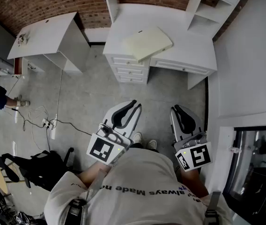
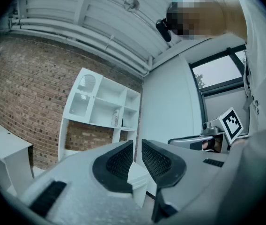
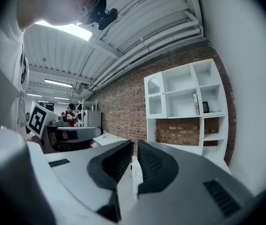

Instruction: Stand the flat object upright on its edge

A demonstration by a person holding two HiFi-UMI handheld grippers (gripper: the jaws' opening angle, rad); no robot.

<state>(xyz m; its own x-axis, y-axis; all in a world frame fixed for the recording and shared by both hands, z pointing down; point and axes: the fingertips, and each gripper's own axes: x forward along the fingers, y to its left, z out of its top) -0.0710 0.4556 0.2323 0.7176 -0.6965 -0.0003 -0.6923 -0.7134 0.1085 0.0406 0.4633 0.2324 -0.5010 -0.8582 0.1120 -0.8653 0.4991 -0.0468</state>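
A flat cream-coloured object (image 1: 148,42), like a thin book, lies flat on the white desk (image 1: 189,50) at the far side of the head view. Both grippers are held close to the person's body, well short of the desk. My left gripper (image 1: 134,104) is shut with nothing between its black pads (image 2: 120,162). My right gripper (image 1: 177,108) is also shut and empty, its pads (image 3: 150,161) nearly touching. Each gripper points level toward the desk and the shelves behind it.
A white shelf unit (image 2: 100,104) stands on the desk against a brick wall (image 3: 123,107). A second white desk (image 1: 48,34) stands at the left. Cables (image 1: 44,121) and a black bag (image 1: 39,168) lie on the grey floor at the left. A dark window (image 1: 257,168) is at the right.
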